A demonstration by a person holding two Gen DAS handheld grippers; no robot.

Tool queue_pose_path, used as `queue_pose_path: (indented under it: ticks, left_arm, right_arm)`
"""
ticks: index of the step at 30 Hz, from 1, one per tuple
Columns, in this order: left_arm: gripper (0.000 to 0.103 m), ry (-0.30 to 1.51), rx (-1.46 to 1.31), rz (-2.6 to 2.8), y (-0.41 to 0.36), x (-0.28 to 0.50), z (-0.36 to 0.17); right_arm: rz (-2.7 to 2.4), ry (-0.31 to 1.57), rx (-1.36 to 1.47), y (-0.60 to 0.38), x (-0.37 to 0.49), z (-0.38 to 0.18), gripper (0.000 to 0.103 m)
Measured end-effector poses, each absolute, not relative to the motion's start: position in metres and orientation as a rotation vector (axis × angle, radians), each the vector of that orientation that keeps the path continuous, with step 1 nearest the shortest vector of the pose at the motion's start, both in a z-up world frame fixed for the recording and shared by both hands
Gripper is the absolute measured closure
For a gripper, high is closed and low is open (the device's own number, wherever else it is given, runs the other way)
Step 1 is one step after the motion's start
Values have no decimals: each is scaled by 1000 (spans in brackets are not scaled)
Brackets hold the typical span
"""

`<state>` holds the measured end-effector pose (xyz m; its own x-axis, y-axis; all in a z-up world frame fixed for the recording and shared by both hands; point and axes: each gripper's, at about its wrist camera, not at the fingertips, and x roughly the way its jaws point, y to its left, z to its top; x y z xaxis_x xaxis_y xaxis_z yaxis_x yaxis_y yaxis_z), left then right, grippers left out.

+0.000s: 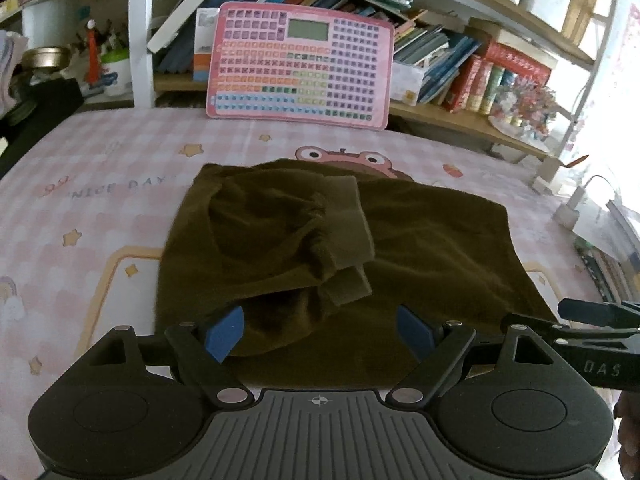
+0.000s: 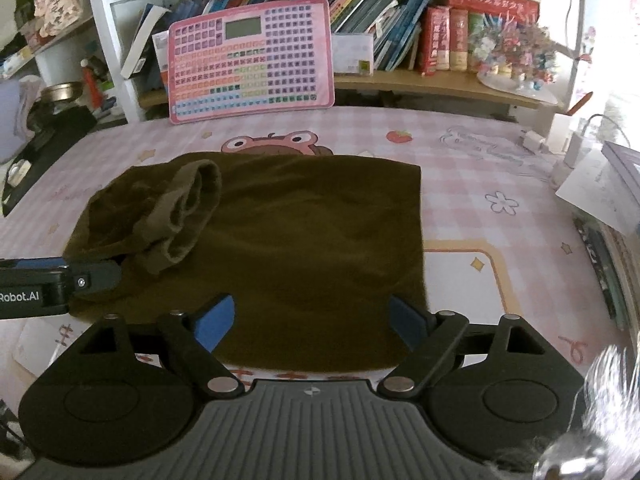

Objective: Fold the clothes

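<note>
Brown top partly folded on the pink surface

The brown top lay flat in the middle of the pink surface, with its cuffed sleeves laid over the body at about 10 o'clock, so some folding looked done, yet the body was wide and likely needed more folds. The left hand-held gripper and right hand-held gripper both had fingers wide apart over the near edge, holding nothing.

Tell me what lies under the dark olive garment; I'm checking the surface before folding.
The dark olive garment rests on a pink checked cartoon-print mat. A pink frog face peeks out behind its far edge; the rest of the print is covered.
</note>
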<state>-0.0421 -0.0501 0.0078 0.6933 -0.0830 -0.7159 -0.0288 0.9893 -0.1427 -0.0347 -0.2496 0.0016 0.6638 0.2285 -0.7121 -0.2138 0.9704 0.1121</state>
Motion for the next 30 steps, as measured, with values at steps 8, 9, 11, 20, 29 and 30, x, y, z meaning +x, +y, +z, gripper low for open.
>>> queue_pose_path:
  ticks: [8,9,11,20,29,30]
  left_arm:
    - [17,819,-171,77,-99,-41,4]
    - [17,822,-177,90,-104,-42,4]
    - [17,827,-188,116,-116,-45,3]
    - [17,835,-219,207,-149,-58,3]
    - [17,808,-181,228,-169,-67,9]
    - [17,802,-164,226,-172,-68,10]
  right_arm:
    - [373,849,-19,-291,-8,-6,19]
    - [390,853,-26,-297,-6,-7,19]
    - [415,863,-28,-308,-3,-9,19]
    - [531,1000,143,-355,22,-23,22]
    - [570,1162,381,-370,54,-39,41]
    - [574,1166,381,-369,57,-39,46]
